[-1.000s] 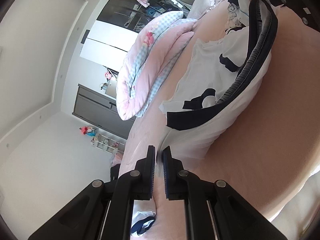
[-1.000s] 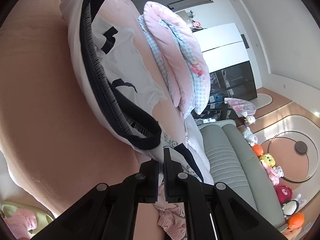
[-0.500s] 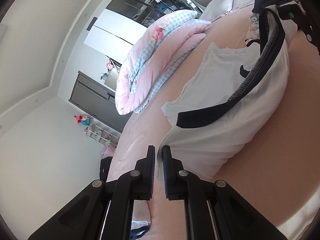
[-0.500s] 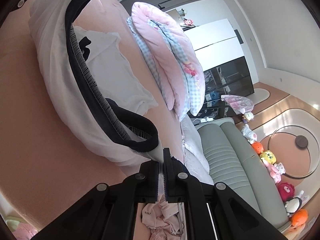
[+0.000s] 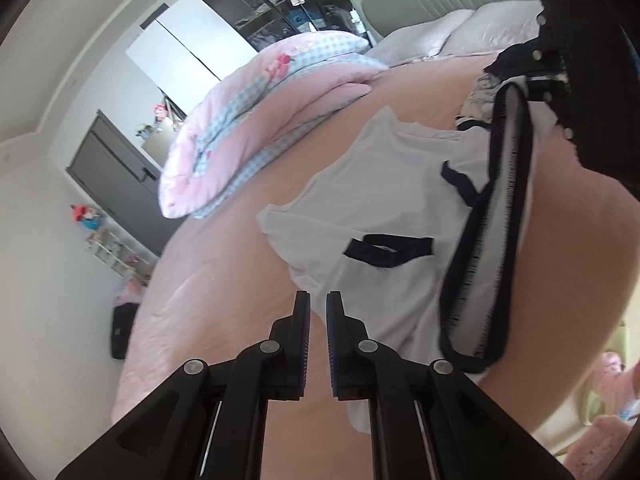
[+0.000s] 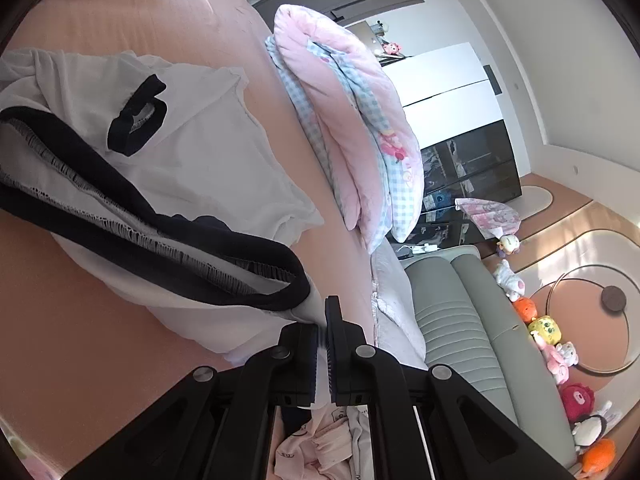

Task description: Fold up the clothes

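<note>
Right wrist view: the right gripper (image 6: 322, 322) fingers pinch the white shirt (image 6: 208, 168) hem; the left gripper (image 5: 318, 312) fingers are pressed nearly together, pinching its edge.

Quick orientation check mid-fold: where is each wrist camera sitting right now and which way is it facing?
Left wrist: behind the left gripper, looking across the pink bed at the white shirt and folded quilt; own shut fingers show, the right gripper at top right.
Right wrist: behind the right gripper, shut on the shirt's hem, facing the quilt and grey headboard.
Shared: shirt, quilt, bed.
</note>
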